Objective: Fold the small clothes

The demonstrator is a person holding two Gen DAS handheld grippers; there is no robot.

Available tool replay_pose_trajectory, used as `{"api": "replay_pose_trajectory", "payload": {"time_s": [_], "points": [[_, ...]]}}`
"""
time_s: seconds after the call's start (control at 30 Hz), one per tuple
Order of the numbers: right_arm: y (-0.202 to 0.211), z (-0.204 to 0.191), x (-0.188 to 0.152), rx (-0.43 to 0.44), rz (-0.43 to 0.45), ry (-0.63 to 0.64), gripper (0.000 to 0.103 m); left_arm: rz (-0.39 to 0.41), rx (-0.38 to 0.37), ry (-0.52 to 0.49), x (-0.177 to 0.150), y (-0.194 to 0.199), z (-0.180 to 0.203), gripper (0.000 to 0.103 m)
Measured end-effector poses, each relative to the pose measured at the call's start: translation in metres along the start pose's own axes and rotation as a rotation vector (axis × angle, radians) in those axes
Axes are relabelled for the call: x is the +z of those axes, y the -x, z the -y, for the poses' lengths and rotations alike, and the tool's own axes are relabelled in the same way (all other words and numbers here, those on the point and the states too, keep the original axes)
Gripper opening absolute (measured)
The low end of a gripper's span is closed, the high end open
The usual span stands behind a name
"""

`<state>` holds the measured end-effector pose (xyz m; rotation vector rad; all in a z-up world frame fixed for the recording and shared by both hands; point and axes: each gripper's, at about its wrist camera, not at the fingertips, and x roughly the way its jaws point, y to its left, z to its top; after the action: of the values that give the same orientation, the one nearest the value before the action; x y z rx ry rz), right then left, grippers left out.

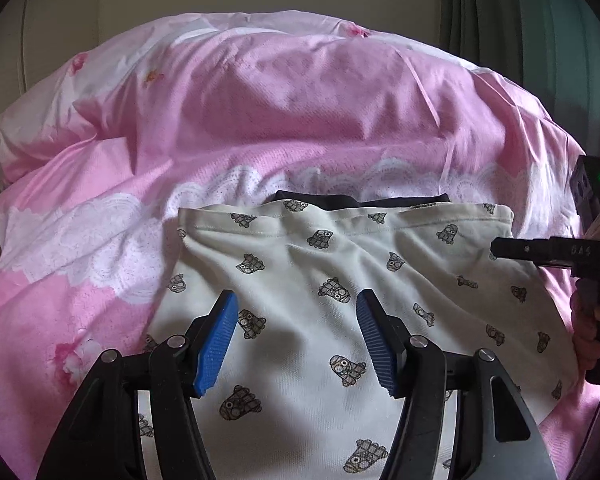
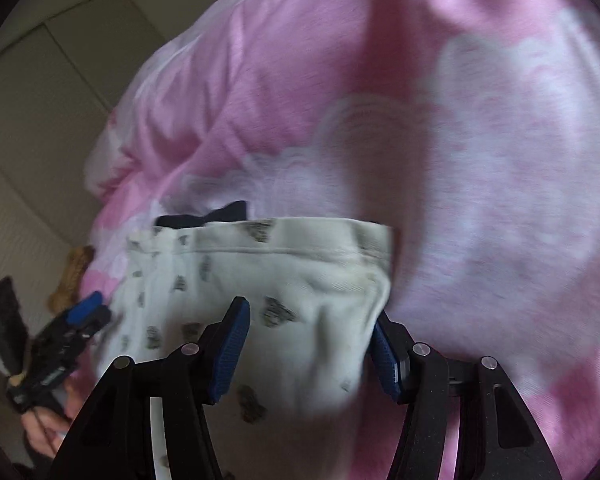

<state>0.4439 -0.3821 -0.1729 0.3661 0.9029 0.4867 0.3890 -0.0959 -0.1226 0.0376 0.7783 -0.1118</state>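
1. Blue ribbed pads point(image 1: 216, 344) of the left gripper point(image 1: 296, 340) sit nearest the lens, spread apart and hovering over the white printed garment point(image 1: 320, 280), with nothing pinched between them.
2. Right gripper point(image 2: 308, 344) also stands spread; its view is blurred, and the garment's right edge point(image 2: 372, 292) bunches up just beside its right pad. Cloth lies between the jaws, but the pads do not press on it as far as I can tell.
3. That white garment, printed with small grey cartoon figures, lies spread on the pink bedcover point(image 1: 260, 100), toward its near edge. Its hemmed edge point(image 1: 340, 220) runs straight across the far side.
4. Something dark, a second cloth point(image 1: 360, 200), peeks out from under that hem; what it is cannot be told.
5. Handling, as a judgement: the garment looks like thin, soft knit, light and limp, neither slippery nor fragile. It should drape and crease wherever lifted, and the soft quilted bedcover beneath will give under any push, so a pad could catch the cover as well.
6. Best holds are probably the two corners of the stitched hem, where doubled cloth gives the ribbed pads more to bite; a pinch in the slack middle would only pull up a peak.
7. Containers: none shows in either view, so nothing can be said of contents.
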Motion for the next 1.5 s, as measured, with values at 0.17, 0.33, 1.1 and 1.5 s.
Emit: {"api": "replay_pose_trajectory", "payload": {"time_s": [0.17, 0.33, 1.1, 1.5], "points": [[-0.007, 0.01, 0.002, 0.128, -0.057, -0.031, 0.059, -0.011, -0.004, 0.001, -0.001, -0.004, -0.001, 0.061], [-0.018, 0.01, 0.005, 0.189, -0.08, -0.052, 0.054, -0.013, -0.009, -0.029, -0.001, -0.004, 0.005, 0.061], [-0.014, -0.139, 0.031, -0.319, -0.085, -0.05, 0.012, 0.062, 0.059, 0.054, 0.018, 0.04, -0.08, 0.063], [-0.138, -0.241, 0.036, -0.448, -0.162, -0.08, 0.013, 0.088, 0.072, 0.195, 0.004, 0.071, -0.175, 0.065]]}}
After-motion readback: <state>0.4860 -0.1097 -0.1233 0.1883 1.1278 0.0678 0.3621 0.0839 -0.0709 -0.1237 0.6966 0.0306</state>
